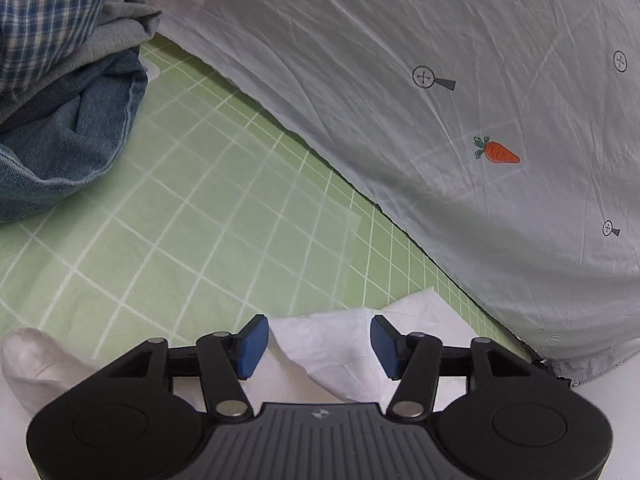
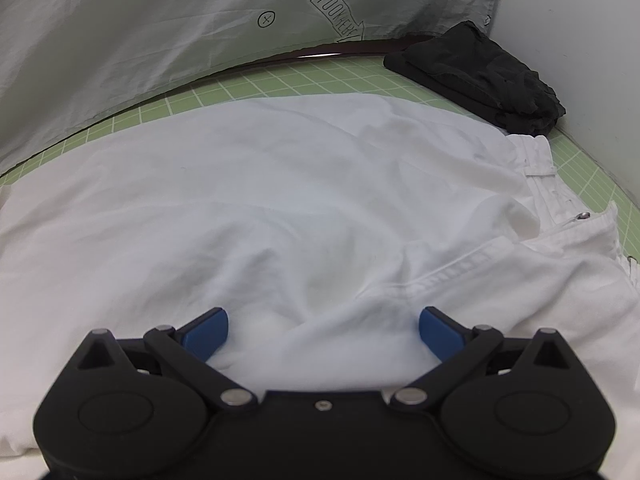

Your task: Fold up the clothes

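**White trousers spread out, both grippers free**

The white trousers (image 2: 280,200) lie across the green checked mat (image 1: 180,220), waistband and button toward the right in the right wrist view, with one end of the cloth reaching under the left gripper (image 1: 318,346). That gripper's jaws stand partly apart with a raised fold of white cloth between the blue pads, which do not press on it. The right gripper (image 2: 324,332) hovers over the seat of the trousers, jaws wide and holding nothing. A pile of clothes (image 1: 60,80) waits at the far left, a folded black garment (image 2: 480,80) sits by the wall, and a pale printed sheet (image 1: 440,100) hangs behind. This looks like a pause between folds; the next move probably calls for each gripper to pinch an edge and carry it over.
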`<action>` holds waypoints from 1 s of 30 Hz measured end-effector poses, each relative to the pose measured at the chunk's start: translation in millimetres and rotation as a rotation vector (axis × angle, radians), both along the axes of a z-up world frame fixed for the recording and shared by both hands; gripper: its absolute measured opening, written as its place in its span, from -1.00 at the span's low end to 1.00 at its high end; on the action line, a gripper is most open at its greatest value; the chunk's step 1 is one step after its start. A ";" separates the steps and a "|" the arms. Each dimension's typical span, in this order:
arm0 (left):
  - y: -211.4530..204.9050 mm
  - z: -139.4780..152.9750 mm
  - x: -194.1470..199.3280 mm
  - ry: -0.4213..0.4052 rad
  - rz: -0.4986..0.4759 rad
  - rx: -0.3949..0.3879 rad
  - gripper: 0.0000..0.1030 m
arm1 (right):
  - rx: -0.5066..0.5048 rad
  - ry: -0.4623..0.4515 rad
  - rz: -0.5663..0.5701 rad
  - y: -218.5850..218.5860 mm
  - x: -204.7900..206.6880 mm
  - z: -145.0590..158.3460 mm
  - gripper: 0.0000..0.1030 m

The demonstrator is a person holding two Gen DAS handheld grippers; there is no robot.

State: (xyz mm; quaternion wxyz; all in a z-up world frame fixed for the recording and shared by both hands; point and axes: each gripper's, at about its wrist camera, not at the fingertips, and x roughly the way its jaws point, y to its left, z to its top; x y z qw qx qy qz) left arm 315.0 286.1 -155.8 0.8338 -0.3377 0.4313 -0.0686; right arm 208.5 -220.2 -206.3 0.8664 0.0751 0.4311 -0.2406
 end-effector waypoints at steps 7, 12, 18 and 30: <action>-18.6 -15.6 3.3 0.061 -0.056 0.081 0.15 | -0.004 -0.001 -0.003 1.2 -0.4 -0.8 1.00; -11.1 -14.2 11.0 0.068 -0.024 0.035 -0.56 | -0.005 -0.001 -0.010 1.5 0.5 -1.4 1.00; 11.5 11.9 26.5 -0.032 0.017 0.056 -0.63 | 0.002 0.016 -0.014 0.7 4.7 0.3 1.00; 42.0 32.0 92.5 -0.066 0.188 0.426 -0.18 | -0.008 0.027 0.031 1.2 2.9 6.7 1.00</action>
